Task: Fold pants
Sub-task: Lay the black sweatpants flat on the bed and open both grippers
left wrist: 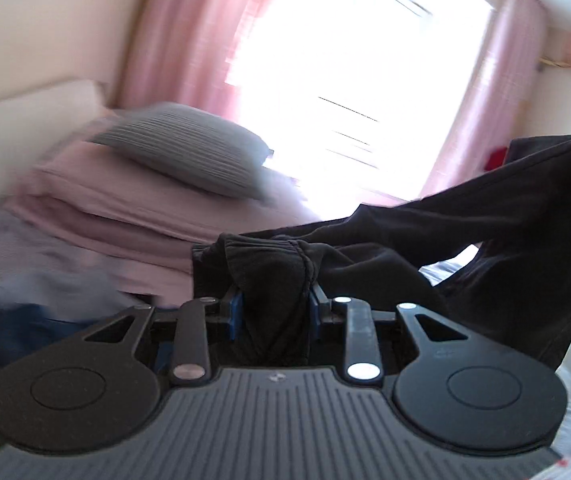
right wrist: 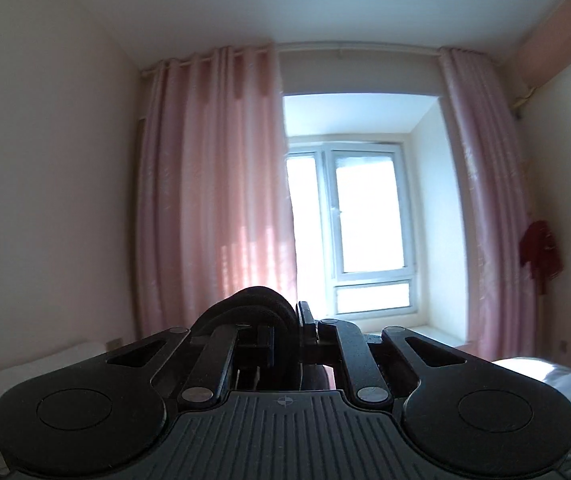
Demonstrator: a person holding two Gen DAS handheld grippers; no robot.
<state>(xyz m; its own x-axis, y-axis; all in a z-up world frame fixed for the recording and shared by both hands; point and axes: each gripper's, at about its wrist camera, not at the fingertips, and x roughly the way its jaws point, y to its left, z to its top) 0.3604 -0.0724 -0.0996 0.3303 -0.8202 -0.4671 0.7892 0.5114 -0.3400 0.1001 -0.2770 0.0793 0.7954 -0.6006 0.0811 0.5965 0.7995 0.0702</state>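
Pink curtains (right wrist: 213,184) — bright window (right wrist: 369,216)

Pillow (left wrist: 189,152) left, open air ahead

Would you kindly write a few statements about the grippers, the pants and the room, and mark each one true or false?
1. The left gripper is closed on the black pants. True.
2. The pants lie flat on the bed. False: they hang lifted, stretching up to the right in the left wrist view.
3. The right gripper holds nothing. False: dark fabric is bunched between its nearly shut fingers.
4. The curtains are pink. True.
5. The curtains cover the window fully. False: they are drawn apart and the panes show.
6. A grey pillow rests on the bed. True.
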